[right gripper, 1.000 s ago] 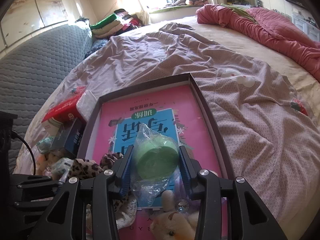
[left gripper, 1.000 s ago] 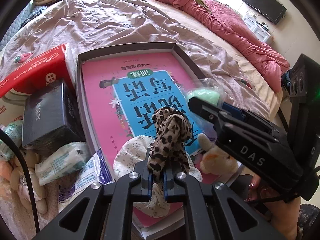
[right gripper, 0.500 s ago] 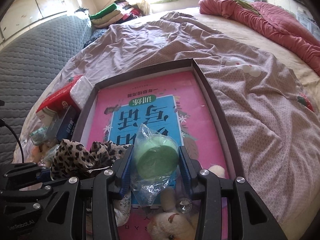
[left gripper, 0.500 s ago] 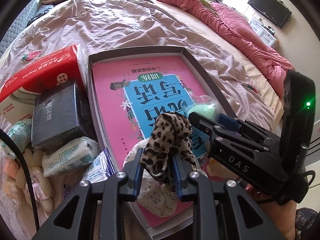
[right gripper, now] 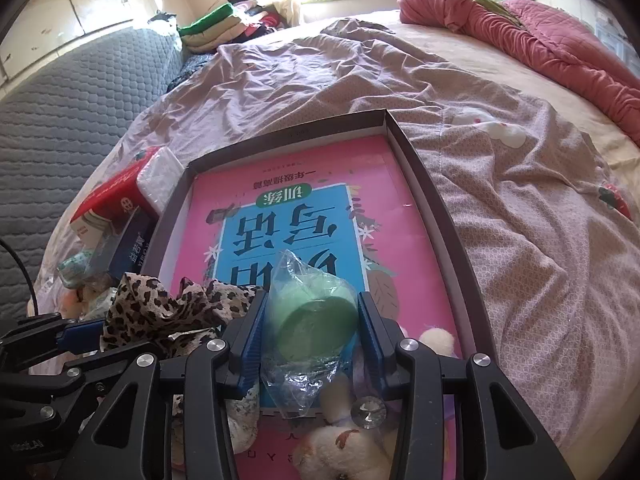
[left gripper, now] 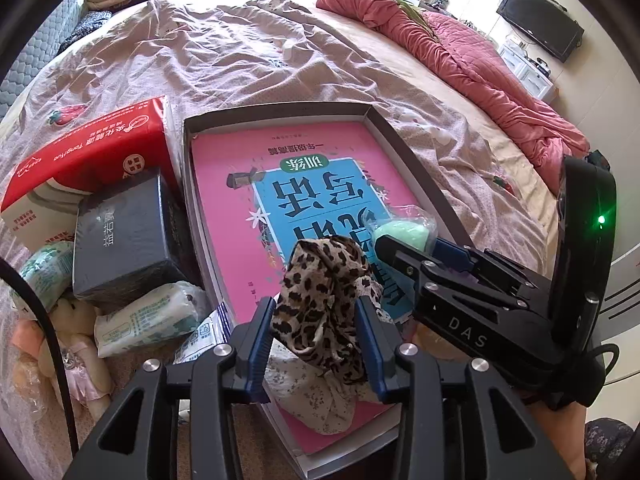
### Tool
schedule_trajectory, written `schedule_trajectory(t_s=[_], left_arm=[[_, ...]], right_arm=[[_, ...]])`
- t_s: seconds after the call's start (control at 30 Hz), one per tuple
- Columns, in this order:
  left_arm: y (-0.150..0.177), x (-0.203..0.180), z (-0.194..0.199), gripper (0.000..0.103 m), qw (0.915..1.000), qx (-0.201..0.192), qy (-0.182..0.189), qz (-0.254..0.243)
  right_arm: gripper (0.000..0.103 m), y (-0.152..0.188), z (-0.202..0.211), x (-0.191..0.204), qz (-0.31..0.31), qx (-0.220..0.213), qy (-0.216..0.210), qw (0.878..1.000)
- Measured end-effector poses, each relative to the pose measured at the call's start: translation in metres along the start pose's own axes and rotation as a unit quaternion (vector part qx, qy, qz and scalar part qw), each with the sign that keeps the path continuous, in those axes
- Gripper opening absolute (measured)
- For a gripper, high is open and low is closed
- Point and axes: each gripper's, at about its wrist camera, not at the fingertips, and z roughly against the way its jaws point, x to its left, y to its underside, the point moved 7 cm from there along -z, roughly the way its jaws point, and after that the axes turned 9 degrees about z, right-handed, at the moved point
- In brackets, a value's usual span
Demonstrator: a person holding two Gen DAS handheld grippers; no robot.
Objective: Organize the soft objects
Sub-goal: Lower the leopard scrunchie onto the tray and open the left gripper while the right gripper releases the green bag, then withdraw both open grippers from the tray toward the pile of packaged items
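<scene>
A shallow grey box (left gripper: 416,168) with a pink book inside lies on the bed. My left gripper (left gripper: 316,332) has opened; a leopard-print cloth (left gripper: 324,300) sits loosely between its spread fingers, on a floral cloth (left gripper: 316,404) in the box's near end. My right gripper (right gripper: 310,320) is shut on a green sponge in a clear bag (right gripper: 316,320), above the near end of the box (right gripper: 448,216). The leopard cloth (right gripper: 168,312) shows to its left. A plush toy (right gripper: 344,452) lies under it.
Left of the box lie a red tissue pack (left gripper: 84,160), a dark box (left gripper: 124,236), wipe packs (left gripper: 148,316) and a small doll (left gripper: 60,344). A red quilt (left gripper: 480,76) lies at the far right of the bed. Folded clothes (right gripper: 224,20) are stacked at the far end.
My left gripper went from shut on the leopard cloth to open, and the cloth now rests loose between the fingers. The right gripper still holds the bagged sponge.
</scene>
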Motion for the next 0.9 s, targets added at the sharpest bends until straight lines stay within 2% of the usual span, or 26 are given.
schedule_trajectory(t_s=[0.13,0.23,0.37,0.53,0.6,0.9], left_arm=[[0.000,0.000,0.001,0.043,1.0000,-0.001,0.000,-0.002],[0.001,-0.001,0.002,0.049,1.0000,-0.003,-0.001,-0.005],[0.000,-0.002,0.003,0.054,1.0000,-0.004,-0.003,-0.006],[0.001,-0.004,0.005,0.060,0.9999,-0.007,-0.003,-0.011],[0.000,-0.006,0.008,0.065,0.9998,-0.013,-0.002,-0.014],[-0.003,-0.009,0.024,0.074,0.9991,-0.039,-0.004,-0.015]], right_arm=[[0.046,0.000,0.002,0.000,0.000,-0.002,0.003,1.000],[0.049,-0.001,0.003,-0.002,-0.002,-0.003,0.005,1.000],[0.056,-0.002,0.005,-0.004,-0.004,-0.007,0.010,1.000],[0.064,-0.009,0.016,-0.007,-0.007,-0.032,0.020,0.999],[0.065,-0.011,0.021,-0.009,-0.011,-0.042,0.021,0.999],[0.074,-0.019,0.040,-0.015,-0.011,-0.083,0.041,0.996]])
